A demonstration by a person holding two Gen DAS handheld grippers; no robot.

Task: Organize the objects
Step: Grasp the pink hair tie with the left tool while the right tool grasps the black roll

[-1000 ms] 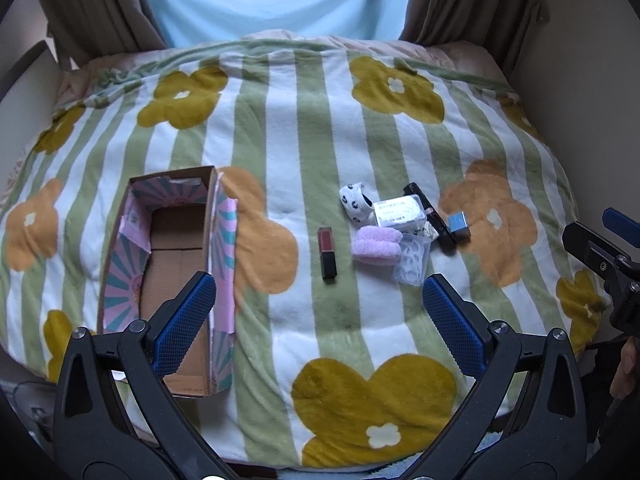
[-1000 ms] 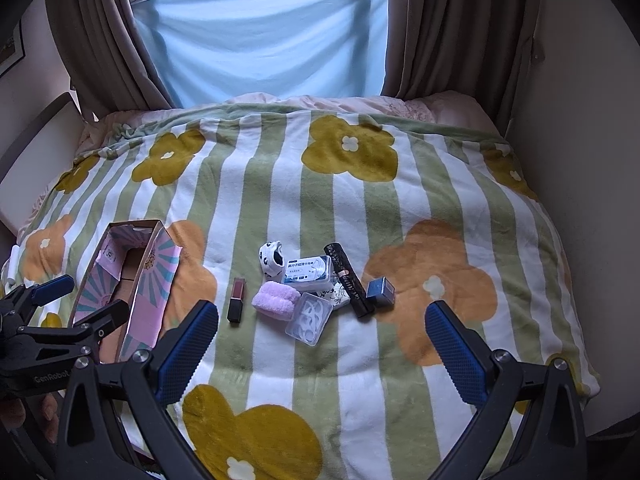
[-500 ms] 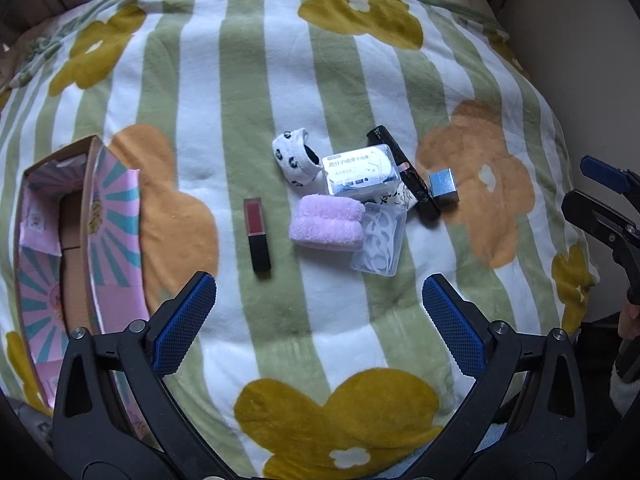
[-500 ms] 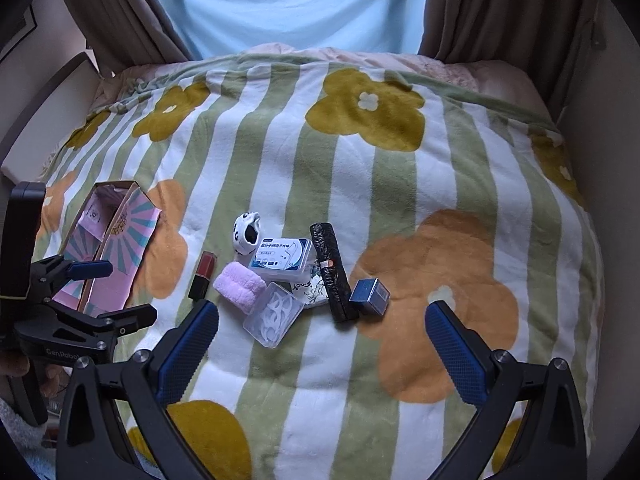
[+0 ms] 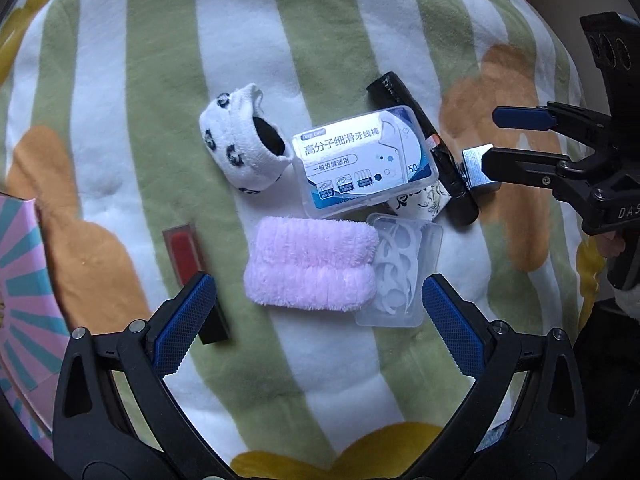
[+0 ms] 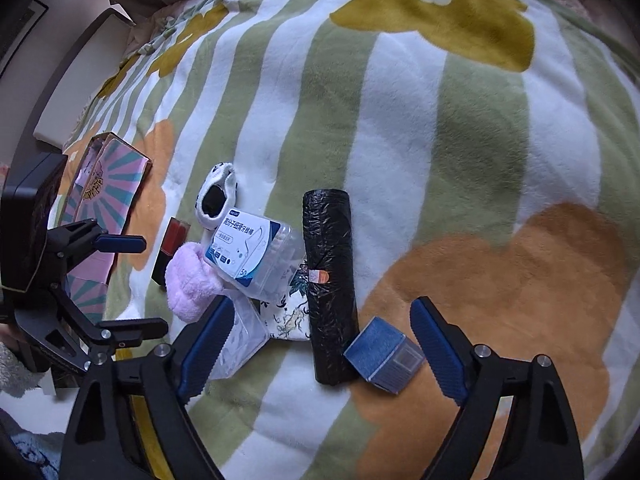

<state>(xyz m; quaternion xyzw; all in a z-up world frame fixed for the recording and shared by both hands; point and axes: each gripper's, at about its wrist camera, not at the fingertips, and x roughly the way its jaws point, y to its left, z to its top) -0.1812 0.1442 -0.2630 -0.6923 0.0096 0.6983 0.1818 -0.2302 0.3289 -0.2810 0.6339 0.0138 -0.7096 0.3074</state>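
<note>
Pink fleece band [image 5: 314, 266] lies mid-blanket [image 5: 248, 40], touching the floss box [image 5: 362, 162] and clear pick case [image 5: 402, 276]. Left gripper [image 5: 318, 318] hovers wide open around it, holding nothing, seemingly lined up to grasp. Right gripper [image 6: 324, 354], equally spread and empty, brackets the black roll [image 6: 330, 280] and blue cube [image 6: 384, 354]. Patterned box [image 6: 102, 188] waits toward the blanket's left edge.

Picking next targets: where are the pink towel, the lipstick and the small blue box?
pink towel [image 5: 316, 264], left wrist view, middle of its folded top.
lipstick [image 5: 185, 249], left wrist view, on the red upper half.
small blue box [image 6: 378, 344], right wrist view, on its blue top face.
</note>
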